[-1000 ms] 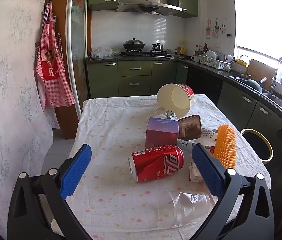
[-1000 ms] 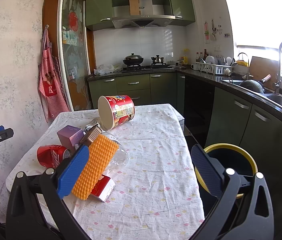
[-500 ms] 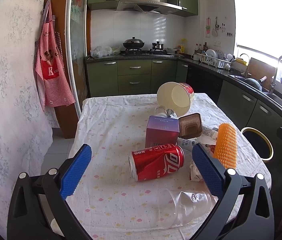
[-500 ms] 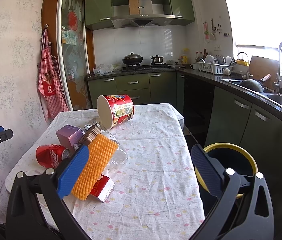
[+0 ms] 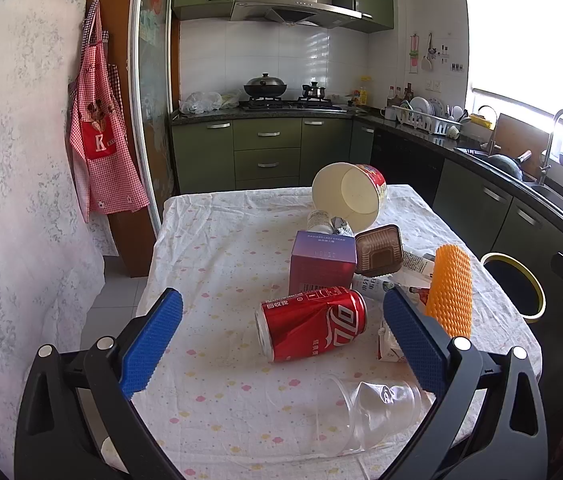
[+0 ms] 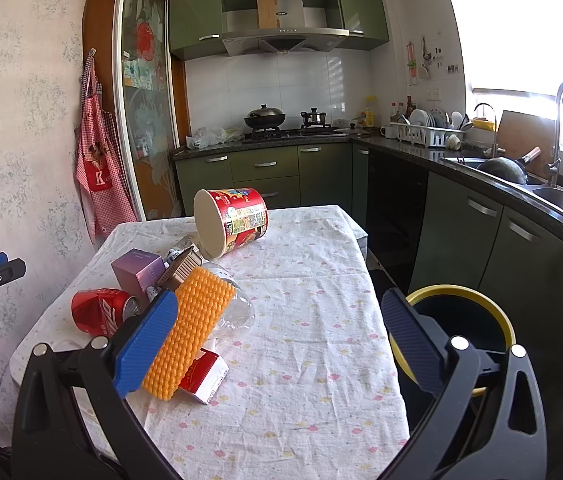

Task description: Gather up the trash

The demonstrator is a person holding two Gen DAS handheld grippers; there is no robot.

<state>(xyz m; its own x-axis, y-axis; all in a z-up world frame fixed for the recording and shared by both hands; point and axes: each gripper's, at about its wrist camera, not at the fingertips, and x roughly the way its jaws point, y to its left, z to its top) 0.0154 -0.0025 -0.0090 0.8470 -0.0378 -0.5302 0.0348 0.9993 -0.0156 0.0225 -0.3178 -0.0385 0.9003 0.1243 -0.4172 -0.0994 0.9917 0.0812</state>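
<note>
Two handheld grippers hover over a kitchen table [image 5: 217,240] draped in a white cloth with small pastel dots, where a heap of trash lies scattered. The left gripper [image 5: 281,340], its blue-padded fingers spread wide and holding nothing, is poised above the near end of the table, with a dented red cola can [image 5: 311,322] lying on its side between the fingertips in the left wrist view. Just behind the can stands a purple carton [image 5: 321,260], and against it leans a brown plastic tray [image 5: 379,249]. A large paper noodle bucket [image 5: 349,196] is tipped on its side farther back, its open mouth facing the left camera. An orange foam fruit net [image 5: 449,290] lies to the right of the pile, resting partly over a red-and-white carton [image 6: 205,376] and a clear plastic bottle [image 6: 237,312]. A clear plastic cup [image 5: 369,408] lies on its side at the near edge. The right gripper [image 6: 277,344], also wide apart and empty, hangs over the table's right side, close to the fruit net. A black bin with a yellow rim [image 6: 461,320] stands on the floor beside the table, below the green kitchen cabinets [image 6: 521,248].
</note>
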